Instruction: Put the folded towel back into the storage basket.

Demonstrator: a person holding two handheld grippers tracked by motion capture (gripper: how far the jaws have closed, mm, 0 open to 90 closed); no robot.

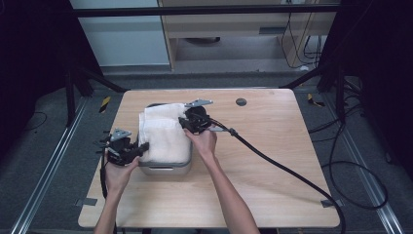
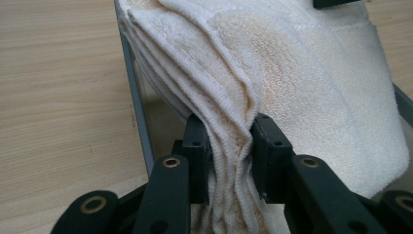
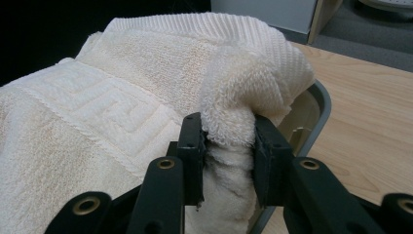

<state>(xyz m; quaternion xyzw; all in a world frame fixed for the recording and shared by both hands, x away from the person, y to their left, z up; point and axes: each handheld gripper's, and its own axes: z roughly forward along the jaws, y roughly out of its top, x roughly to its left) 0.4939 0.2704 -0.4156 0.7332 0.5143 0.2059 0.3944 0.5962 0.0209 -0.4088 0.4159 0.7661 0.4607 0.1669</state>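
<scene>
Here both the left gripper (image 2: 229,146) and the right gripper (image 3: 228,146) pinch the towel (image 1: 163,134).

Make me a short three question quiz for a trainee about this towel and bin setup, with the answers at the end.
1. True or false: the left gripper is shut on the towel.
2. What does the towel lie over? A) a wooden crate B) a grey bin C) a plate
3. Fill in: in the high view the right gripper pinches the towel at its ____ end, farther from the person.

Key
1. True: folds of cloth are pressed between its jaws.
2. B: the grey bin shows under the towel on the table.
3. Far: the bunched edge sits between its jaws.
</scene>
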